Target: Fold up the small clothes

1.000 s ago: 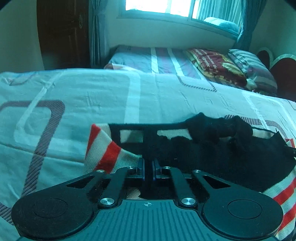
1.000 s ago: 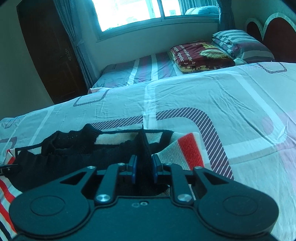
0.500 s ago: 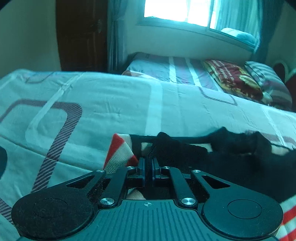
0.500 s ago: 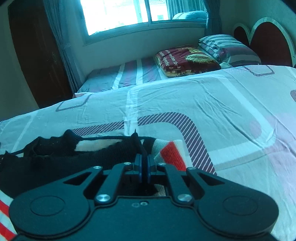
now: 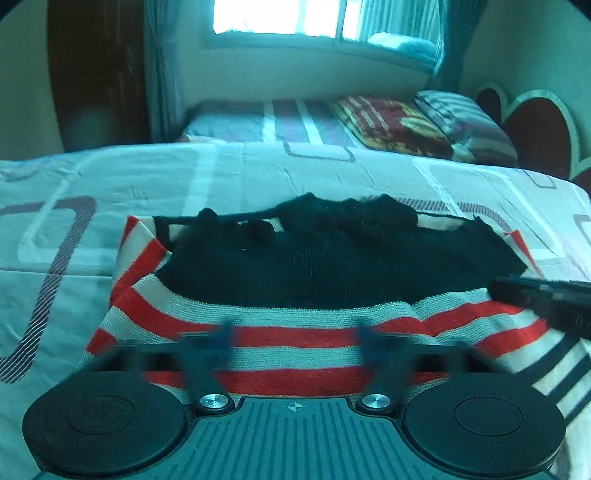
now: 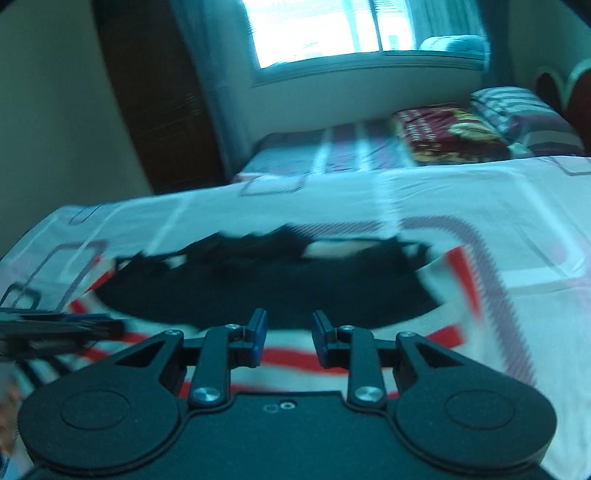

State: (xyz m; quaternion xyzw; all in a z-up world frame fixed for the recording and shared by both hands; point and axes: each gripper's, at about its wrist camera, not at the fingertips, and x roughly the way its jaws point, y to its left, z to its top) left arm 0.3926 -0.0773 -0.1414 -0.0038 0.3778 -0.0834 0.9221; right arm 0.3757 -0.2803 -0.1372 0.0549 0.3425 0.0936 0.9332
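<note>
Sweater [image 5: 314, 266] flat on bedsheet [image 5: 147, 177]; L hand-held gripper [image 5: 295, 339] & R hand-held gripper [image 6: 289, 338] both opening, nothing between.

Garment: striped knit top [image 5: 295, 325], red, white and black bands, lying flat on the bedsheet [image 5: 110, 177]; black portion [image 5: 332, 266] folded over its far half.
Fold edge: bunched and uneven along the far side.
Left gripper [image 5: 295, 339]: jaws opening, standing wide apart and motion-blurred; only the striped fabric shows between them, nothing clamped.
Right gripper [image 5: 546, 295]: dark part entering from the right edge, over the garment's right side; contact cannot be determined.
Background: second bed [image 5: 295, 118], pillows [image 5: 461, 114], window [image 5: 280, 18], dark door [image 5: 96, 74].
</note>
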